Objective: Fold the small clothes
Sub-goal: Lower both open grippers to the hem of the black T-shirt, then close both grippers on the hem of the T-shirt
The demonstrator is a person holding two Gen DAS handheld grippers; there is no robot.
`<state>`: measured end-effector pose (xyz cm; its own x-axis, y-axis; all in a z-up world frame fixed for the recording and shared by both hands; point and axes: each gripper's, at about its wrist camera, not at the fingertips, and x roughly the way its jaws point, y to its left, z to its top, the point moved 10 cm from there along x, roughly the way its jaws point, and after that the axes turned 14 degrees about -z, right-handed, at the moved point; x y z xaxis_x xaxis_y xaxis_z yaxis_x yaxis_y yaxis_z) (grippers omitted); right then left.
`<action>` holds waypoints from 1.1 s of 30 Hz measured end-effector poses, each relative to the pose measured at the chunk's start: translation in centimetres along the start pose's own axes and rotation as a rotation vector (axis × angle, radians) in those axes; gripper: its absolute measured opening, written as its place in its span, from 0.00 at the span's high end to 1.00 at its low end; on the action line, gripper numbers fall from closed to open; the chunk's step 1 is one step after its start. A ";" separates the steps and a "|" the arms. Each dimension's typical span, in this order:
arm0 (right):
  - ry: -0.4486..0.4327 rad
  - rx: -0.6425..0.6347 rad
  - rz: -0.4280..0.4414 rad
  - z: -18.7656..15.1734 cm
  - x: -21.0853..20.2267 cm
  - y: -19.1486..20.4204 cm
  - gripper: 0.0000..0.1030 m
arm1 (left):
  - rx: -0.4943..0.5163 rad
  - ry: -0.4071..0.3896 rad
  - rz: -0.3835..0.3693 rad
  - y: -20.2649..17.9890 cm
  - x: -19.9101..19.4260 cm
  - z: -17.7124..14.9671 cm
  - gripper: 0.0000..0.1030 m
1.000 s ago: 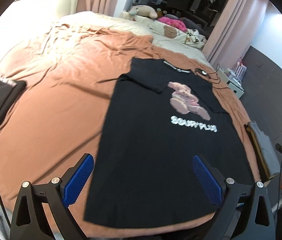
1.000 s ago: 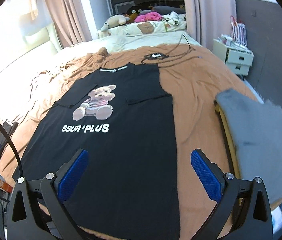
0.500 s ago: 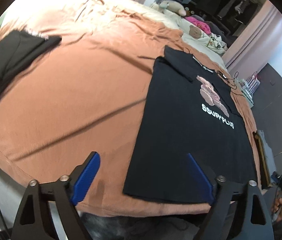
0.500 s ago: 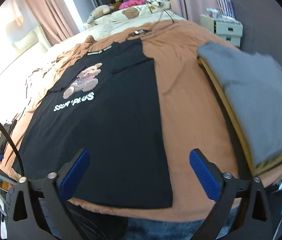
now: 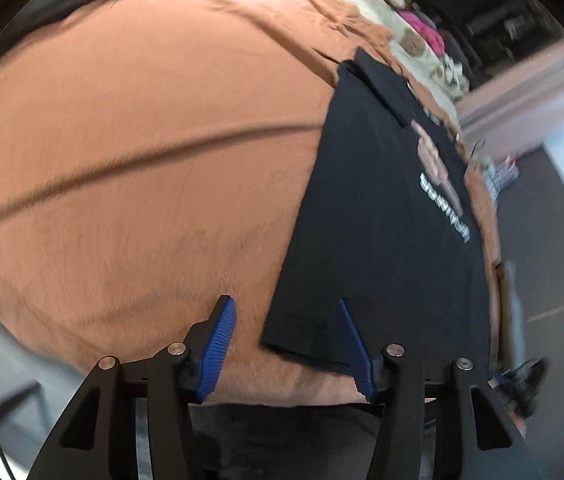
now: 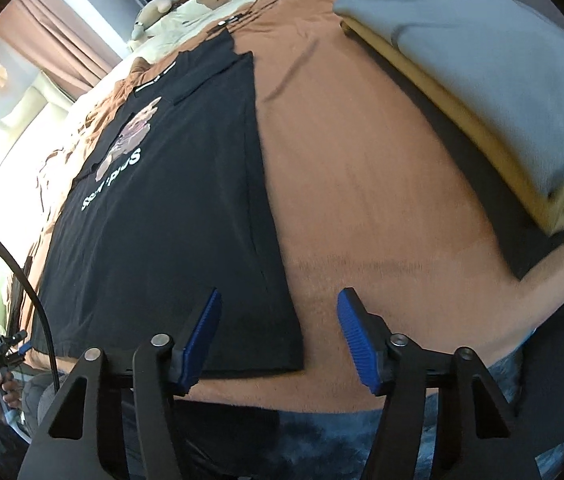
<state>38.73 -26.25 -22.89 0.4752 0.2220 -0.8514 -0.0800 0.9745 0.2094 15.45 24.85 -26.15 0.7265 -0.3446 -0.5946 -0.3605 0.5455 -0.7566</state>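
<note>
Left wrist view shows the left gripper [image 5: 286,344] poised over the near left corner of the shirt [image 5: 382,240], which lies flat and face up on the brown bedspread [image 5: 142,160], sleeves already tucked in. The right gripper [image 6: 278,340] frames the near right corner in the same way, with the shirt's [image 6: 170,216] hem running between the two tools.

The likeliest failure, judging from this pose, is a bad pinch. The fabric lies flush on a soft cover, so a finger that slides in too shallow may take only the top layer, and the under layer would stay behind when the hem is lifted. Going too deep could instead catch the bedspread along with the shirt and drag it up. Uneven lifts at the two corners would skew the fold line and crease the print. The left view is smeared by motion, so its aim at the corner is harder to trust than the right one's.

Both pairs of jaws stand apart, about half spread, and grip nothing. The left tool's inner finger [image 5: 356,352] appears to overlap the shirt's corner; actual contact cannot be told. The right tool's fingers [image 6: 202,336] straddle the hem corner, seemingly just above it. A folded stack [image 6: 482,64] lies well apart to the right.
</note>
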 end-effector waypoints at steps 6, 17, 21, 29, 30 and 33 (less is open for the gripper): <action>0.003 0.058 0.056 -0.9 -0.2 -0.7 0.46 | -0.108 -0.007 -0.077 0.4 -0.9 -0.9 0.47; 0.025 0.224 0.256 -2.7 0.3 -1.3 0.50 | -0.138 -0.004 -0.160 -0.9 0.0 -1.8 0.47; 0.014 0.243 0.256 -2.6 1.1 -1.1 0.58 | -0.205 -0.052 -0.216 -0.5 0.0 -1.2 0.47; -0.018 0.228 0.220 -2.8 1.0 0.3 0.70 | -0.197 -0.065 -0.218 -1.6 0.7 -1.5 0.47; -0.020 0.225 0.212 -2.8 1.0 0.7 0.70 | -0.198 -0.072 -0.217 -1.5 0.7 -1.4 0.47; -0.032 0.214 0.159 -2.4 1.4 1.5 0.70 | -0.194 -0.098 -0.208 -1.3 1.0 -0.6 0.49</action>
<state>37.15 -24.43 -24.92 0.4988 0.3672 -0.7851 0.0294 0.8981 0.4388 16.29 23.37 -25.89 0.8464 -0.3529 -0.3989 -0.2960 0.3110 -0.9031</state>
